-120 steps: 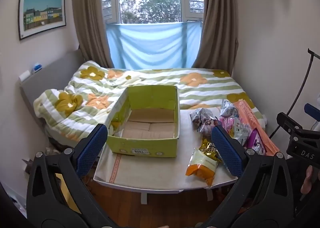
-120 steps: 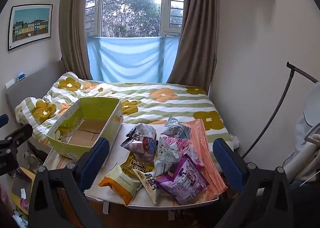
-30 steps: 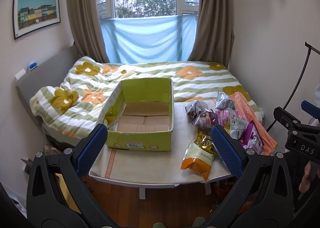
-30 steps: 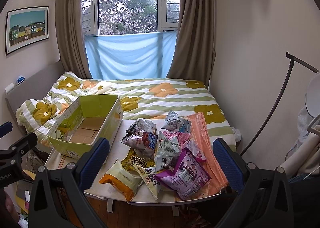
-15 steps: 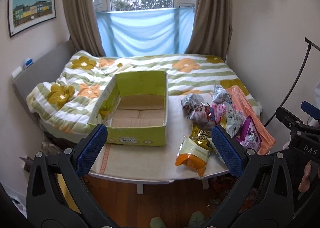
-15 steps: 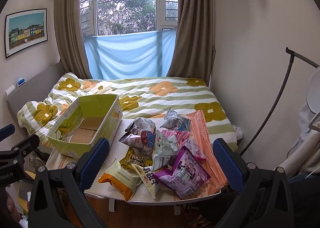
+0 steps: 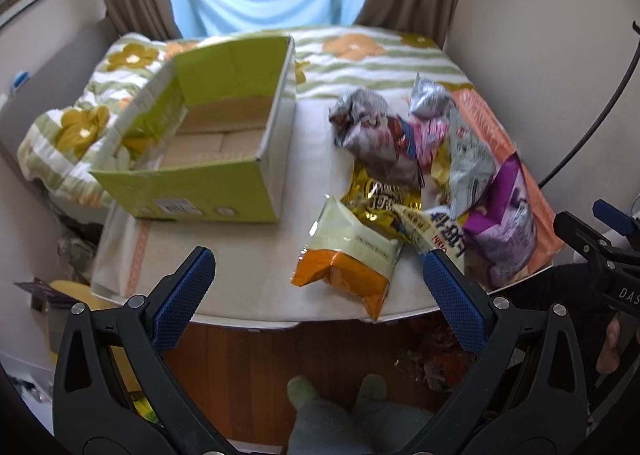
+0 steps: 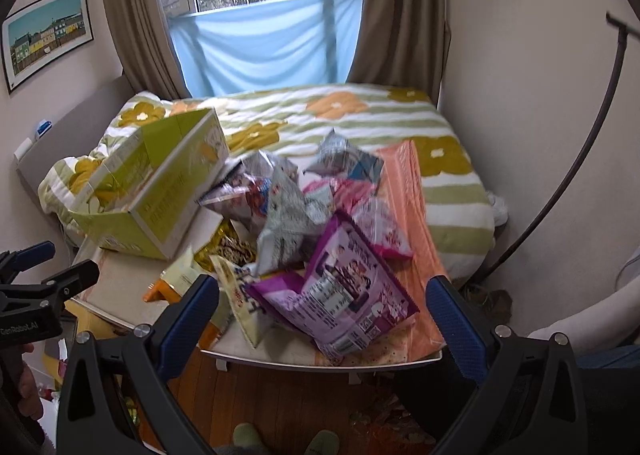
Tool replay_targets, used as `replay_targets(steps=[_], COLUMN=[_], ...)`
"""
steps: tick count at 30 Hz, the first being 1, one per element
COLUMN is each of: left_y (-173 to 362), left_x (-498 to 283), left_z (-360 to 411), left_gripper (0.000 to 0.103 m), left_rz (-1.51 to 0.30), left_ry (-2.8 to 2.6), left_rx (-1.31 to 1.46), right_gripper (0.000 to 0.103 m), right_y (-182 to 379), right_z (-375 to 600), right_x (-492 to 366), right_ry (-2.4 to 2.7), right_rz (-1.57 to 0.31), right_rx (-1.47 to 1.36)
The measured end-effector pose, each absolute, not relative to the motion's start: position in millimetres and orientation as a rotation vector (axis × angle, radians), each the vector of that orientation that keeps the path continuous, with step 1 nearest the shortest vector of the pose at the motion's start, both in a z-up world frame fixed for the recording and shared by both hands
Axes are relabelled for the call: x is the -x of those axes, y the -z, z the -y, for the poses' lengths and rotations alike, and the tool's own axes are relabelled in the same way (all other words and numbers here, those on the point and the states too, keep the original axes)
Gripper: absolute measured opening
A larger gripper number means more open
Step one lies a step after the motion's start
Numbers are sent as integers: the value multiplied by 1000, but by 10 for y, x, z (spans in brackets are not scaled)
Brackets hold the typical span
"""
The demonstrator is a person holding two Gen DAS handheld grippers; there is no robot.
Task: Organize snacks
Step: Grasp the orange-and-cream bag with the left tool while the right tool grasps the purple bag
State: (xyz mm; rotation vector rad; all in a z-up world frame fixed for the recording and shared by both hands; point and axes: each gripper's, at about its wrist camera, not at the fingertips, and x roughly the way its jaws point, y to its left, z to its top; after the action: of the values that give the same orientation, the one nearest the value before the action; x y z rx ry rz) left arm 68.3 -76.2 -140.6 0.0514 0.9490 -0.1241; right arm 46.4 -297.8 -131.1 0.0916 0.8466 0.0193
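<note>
The snacks lie in a loose heap on the right part of a white table, beside an open green cardboard box that stands on the left part. The box is rectangular, with a lime-green printed outside, a plain brown corrugated floor and a white label on its near wall; no snack is visible inside it.

Count of bags that can be told apart: about eight, though overlap makes the total uncertain. Nearest the table's front edge is one cream and orange bag, puffed and pillow-shaped, apart from the box. Touching it behind is one gold foil bag, glossy and creased. One purple bag, flat and shiny with small print on its back, lies on top at the right front corner. One narrow white bag with red and blue lettering is wedged between the purple and cream ones. Two crumpled silver foil bags sit at the back of the heap, with one pink bag and one grey and white bag near them. One long orange packet runs flat along the table's right edge under the others.

The left gripper is spread wide and holds nothing, hovering at the table's front edge. The right gripper is likewise spread wide and empty, with the purple bag framed between its blue textured pads.

Behind the table is a bed with a striped quilt bearing flower patterns.
</note>
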Motion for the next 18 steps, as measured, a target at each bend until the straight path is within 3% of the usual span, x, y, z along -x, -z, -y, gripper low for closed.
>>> replay_targets(steps=[18], left_y=[2477], left_x=[-1523], left_z=[908], left_gripper=[103], left_rz=[-1223], left_ry=[348], left_rx=[-122], right_gripper=[103], right_y=[2146], right_z=[3396], right_x=[-884], right_ry=[123], right_rz=[-1014], right_rx=[-576])
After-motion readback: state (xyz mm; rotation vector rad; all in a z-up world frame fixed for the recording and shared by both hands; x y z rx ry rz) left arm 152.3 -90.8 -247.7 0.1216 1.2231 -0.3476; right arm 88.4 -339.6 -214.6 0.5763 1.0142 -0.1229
